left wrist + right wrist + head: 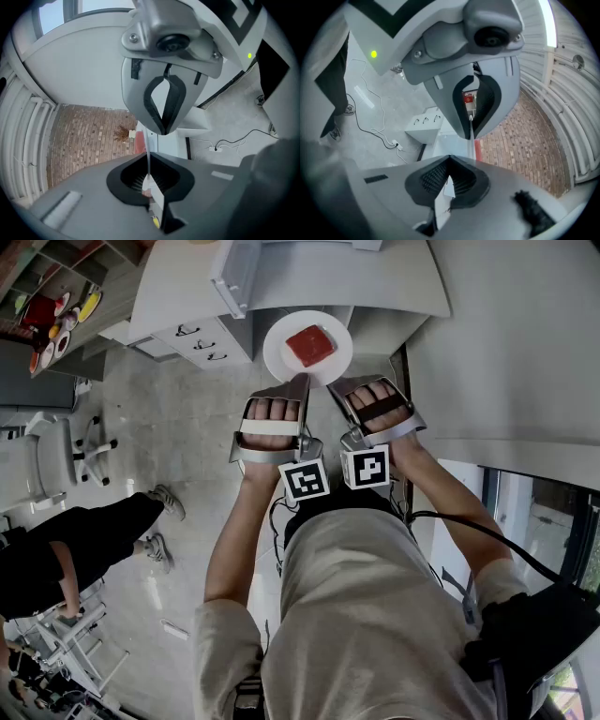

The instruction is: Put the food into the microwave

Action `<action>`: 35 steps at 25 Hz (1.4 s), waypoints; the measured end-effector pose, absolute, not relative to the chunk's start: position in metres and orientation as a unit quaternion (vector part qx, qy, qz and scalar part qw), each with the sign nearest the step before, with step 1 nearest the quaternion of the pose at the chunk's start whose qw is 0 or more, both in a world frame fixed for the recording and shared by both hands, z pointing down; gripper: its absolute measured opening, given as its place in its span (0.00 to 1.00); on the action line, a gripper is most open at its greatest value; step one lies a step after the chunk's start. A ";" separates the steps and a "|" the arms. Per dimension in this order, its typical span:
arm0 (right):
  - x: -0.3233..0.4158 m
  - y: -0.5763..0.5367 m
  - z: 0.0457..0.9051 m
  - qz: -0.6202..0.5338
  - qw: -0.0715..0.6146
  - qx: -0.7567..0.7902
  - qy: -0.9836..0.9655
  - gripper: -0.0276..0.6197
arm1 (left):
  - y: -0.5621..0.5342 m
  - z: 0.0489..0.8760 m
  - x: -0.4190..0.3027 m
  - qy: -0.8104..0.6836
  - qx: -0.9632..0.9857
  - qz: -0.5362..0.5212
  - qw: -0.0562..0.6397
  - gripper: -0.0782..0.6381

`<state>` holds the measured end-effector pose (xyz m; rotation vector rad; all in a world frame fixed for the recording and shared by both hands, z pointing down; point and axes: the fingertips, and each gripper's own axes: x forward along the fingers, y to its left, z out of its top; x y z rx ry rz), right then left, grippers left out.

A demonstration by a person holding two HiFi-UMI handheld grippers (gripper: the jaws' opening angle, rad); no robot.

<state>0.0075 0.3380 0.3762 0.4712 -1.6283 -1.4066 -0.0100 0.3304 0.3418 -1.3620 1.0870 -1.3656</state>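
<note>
Upper centre, food: red slab (310, 345) on white plate (281, 352).
Left gripper (301, 381): jaws nearly closed, clamping plate's near rim.
Right gripper (337, 386): jaws narrow, clamping same rim, just beside left.

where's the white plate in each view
Head view: plate, top centre.
Left gripper view: edge-on white line, centre, rising from between the fingers.
Right gripper view: same edge-on line, centre, between the fingers.
Shared landmark: the red food on it, a red sliver beside the line in both gripper views.
</note>
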 end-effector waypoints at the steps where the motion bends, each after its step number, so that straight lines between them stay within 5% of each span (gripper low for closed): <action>1: 0.007 0.338 0.377 -0.569 0.453 0.190 -0.659 0.05 | 0.331 0.343 -0.010 0.439 -0.551 -0.551 0.447 0.14; 35: -0.014 0.321 0.379 -0.535 0.486 0.241 -0.648 0.05 | 0.309 0.341 -0.031 0.411 -0.591 -0.515 0.466 0.14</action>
